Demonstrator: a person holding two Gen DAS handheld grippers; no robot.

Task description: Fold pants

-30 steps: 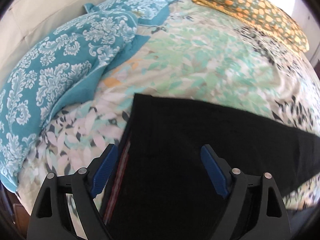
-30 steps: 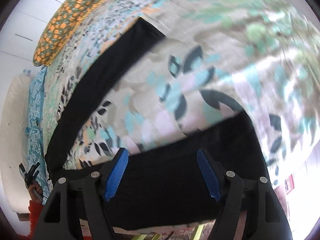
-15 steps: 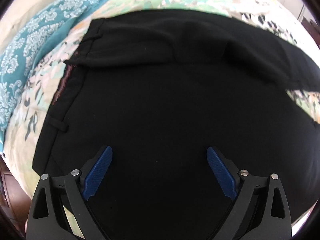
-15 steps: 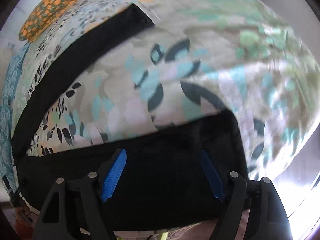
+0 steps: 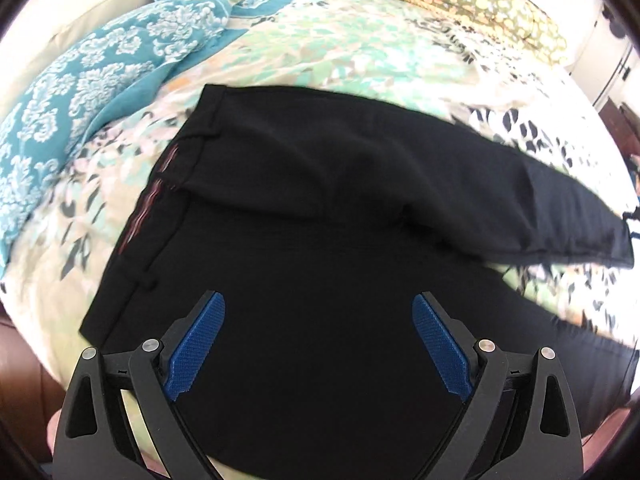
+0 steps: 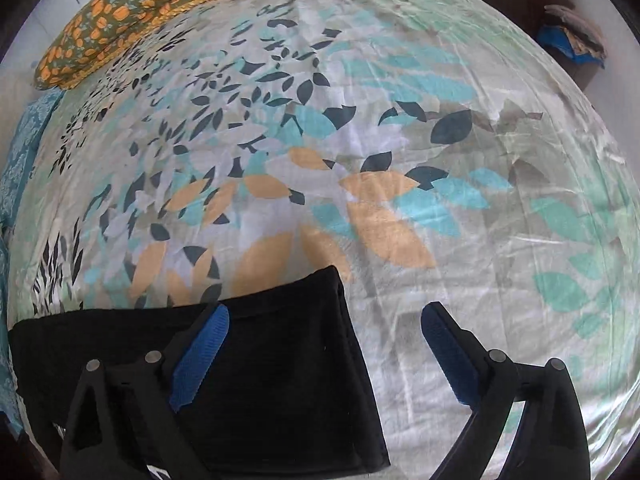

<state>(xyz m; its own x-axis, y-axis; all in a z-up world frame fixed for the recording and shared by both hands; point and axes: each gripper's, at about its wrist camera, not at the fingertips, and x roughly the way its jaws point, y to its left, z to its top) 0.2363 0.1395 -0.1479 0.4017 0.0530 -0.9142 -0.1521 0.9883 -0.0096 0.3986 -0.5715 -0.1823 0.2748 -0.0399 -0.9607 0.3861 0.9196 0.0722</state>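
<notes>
Hovering over black pants spread on a leaf-print bedsheet, both grippers stand wide apart with nothing between their blue pads.

Nearest in the left wrist view, the left gripper hangs above the seat of the pants, its fingers splayed and holding nothing; the waistband runs just beyond to the left, and one leg lies folded across toward the right. In the right wrist view, the right gripper straddles the edge of a pant leg hem, also gaping and empty. Farther off lie a teal damask pillow and an orange-patterned pillow.
</notes>
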